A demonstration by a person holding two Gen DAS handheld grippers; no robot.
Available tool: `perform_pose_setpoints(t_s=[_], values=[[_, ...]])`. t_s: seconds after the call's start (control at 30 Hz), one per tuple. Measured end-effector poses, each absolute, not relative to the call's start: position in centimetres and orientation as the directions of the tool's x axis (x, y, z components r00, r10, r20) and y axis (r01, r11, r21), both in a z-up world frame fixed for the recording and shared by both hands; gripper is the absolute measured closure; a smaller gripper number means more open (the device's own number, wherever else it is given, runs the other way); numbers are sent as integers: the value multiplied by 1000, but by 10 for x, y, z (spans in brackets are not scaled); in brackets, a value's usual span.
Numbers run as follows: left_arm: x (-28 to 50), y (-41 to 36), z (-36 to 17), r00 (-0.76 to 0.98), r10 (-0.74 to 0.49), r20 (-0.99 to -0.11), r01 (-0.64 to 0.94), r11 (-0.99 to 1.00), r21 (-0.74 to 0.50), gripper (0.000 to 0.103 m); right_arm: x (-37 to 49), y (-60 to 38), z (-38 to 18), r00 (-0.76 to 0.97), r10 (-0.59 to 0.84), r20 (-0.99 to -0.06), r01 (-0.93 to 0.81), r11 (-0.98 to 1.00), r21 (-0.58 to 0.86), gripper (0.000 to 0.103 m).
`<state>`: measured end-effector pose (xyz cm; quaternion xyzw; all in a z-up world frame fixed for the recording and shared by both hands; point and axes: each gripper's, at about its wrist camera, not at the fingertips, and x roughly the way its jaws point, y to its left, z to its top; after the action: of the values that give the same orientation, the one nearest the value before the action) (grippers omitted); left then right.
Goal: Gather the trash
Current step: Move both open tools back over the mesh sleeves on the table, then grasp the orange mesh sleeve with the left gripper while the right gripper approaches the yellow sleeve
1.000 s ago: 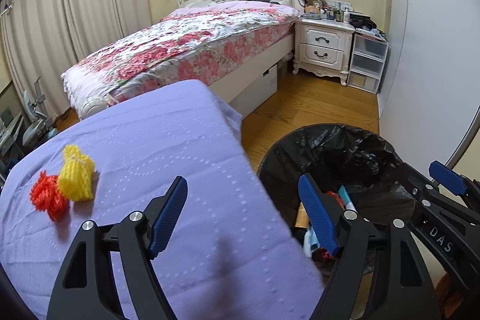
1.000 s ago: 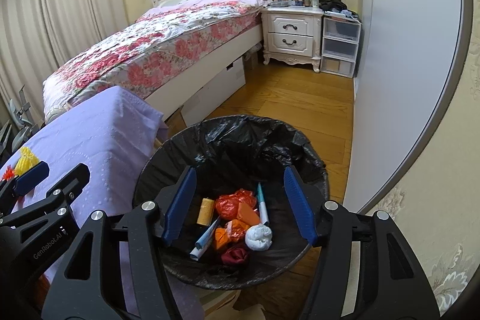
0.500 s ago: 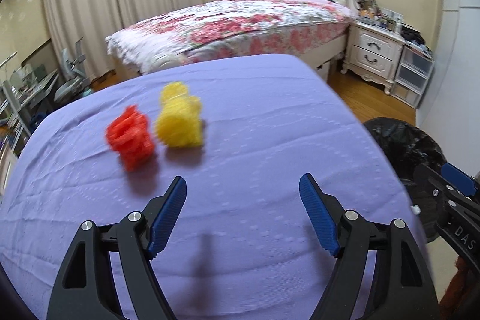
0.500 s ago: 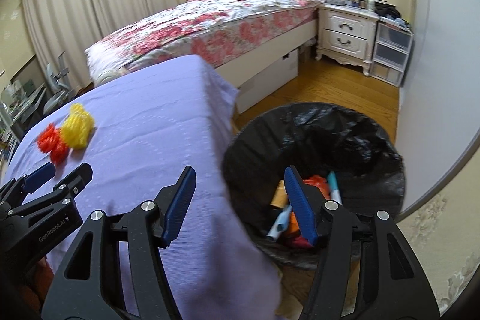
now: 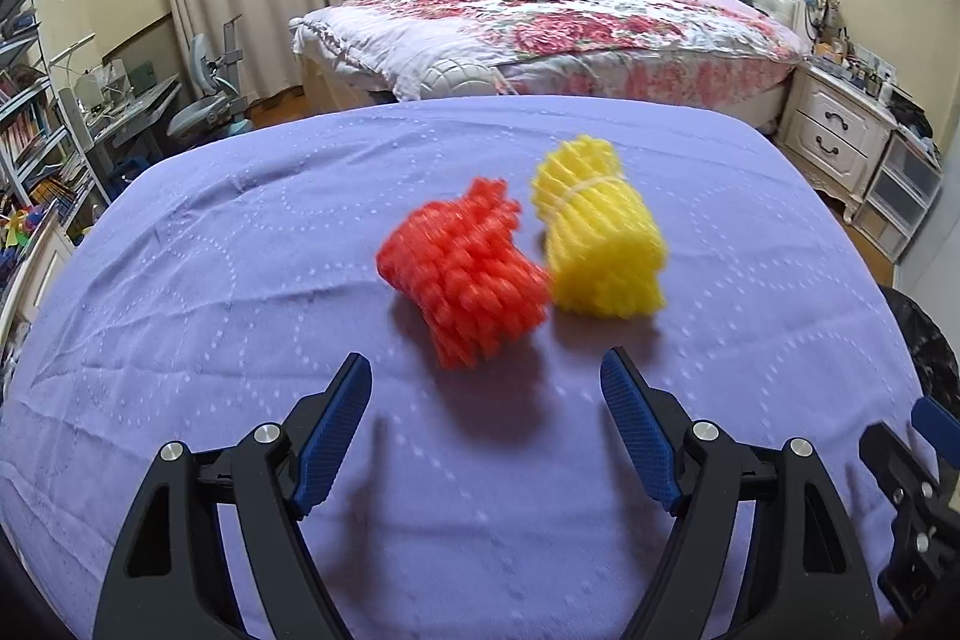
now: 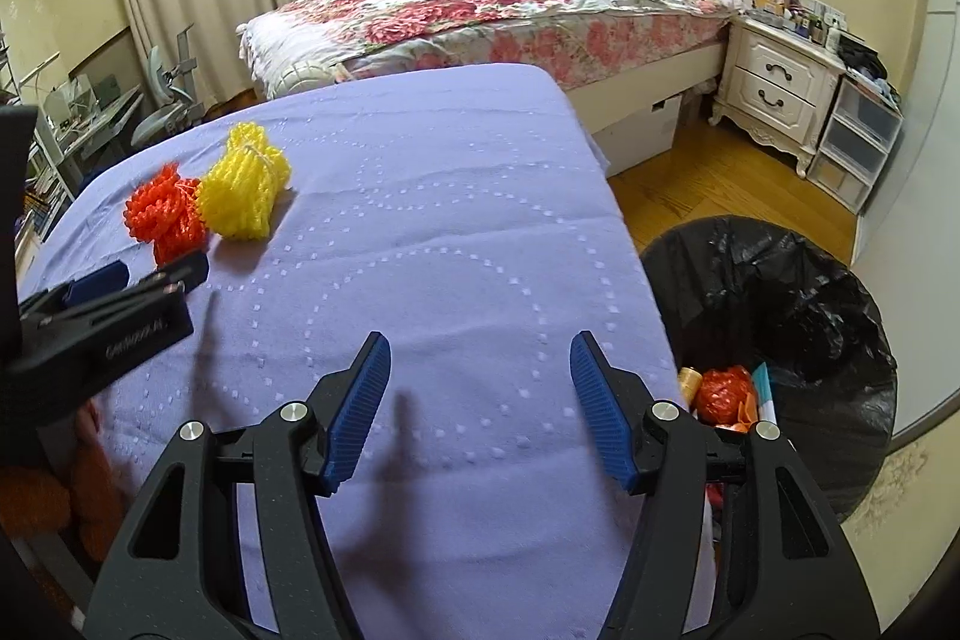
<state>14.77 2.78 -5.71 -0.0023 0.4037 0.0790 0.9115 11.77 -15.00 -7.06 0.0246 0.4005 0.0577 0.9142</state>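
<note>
2 foam nets — red foam net [image 5: 465, 277], yellow foam net [image 5: 600, 235] — now frame centre, bin left behind; left gripper [image 5: 483, 421] and right gripper [image 6: 480, 403] wide apart, empty — next pickup.

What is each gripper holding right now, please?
Left gripper: open, holding nothing.
Right gripper: open, holding nothing.

Both grippers swung away from the trash bin [image 6: 780, 316] toward the purple-covered table [image 5: 240, 280]. The left gripper [image 5: 483, 388], earlier over the table edge beside the bin, ended up just short of the red foam net [image 5: 465, 274] and yellow foam net [image 5: 600, 244], jaws slightly wider. The right gripper [image 6: 480, 370] left the bin and came over bare cloth, bin to its right.
</note>
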Motion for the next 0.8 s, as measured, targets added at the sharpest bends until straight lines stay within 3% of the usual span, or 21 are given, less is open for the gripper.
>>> perform_pose_setpoints(t_s=[0.37,0.43,0.57,0.8], values=[[169,61,-59,642,149,-752,-181,983,41,26,132,-128,-76,645,146,-750,-127,988,83,42],[170,65,-58,650,158,-744,-182,982,50,31,133,-123,-76,643,146,-751,-133,988,78,42],[169,75,-60,643,150,-751,-172,984,49,52,134,-114,-76,640,150,-754,-146,987,73,42],[166,95,-59,642,177,-746,-194,979,65,57,137,-99,-76,635,150,-758,-170,984,52,42]])
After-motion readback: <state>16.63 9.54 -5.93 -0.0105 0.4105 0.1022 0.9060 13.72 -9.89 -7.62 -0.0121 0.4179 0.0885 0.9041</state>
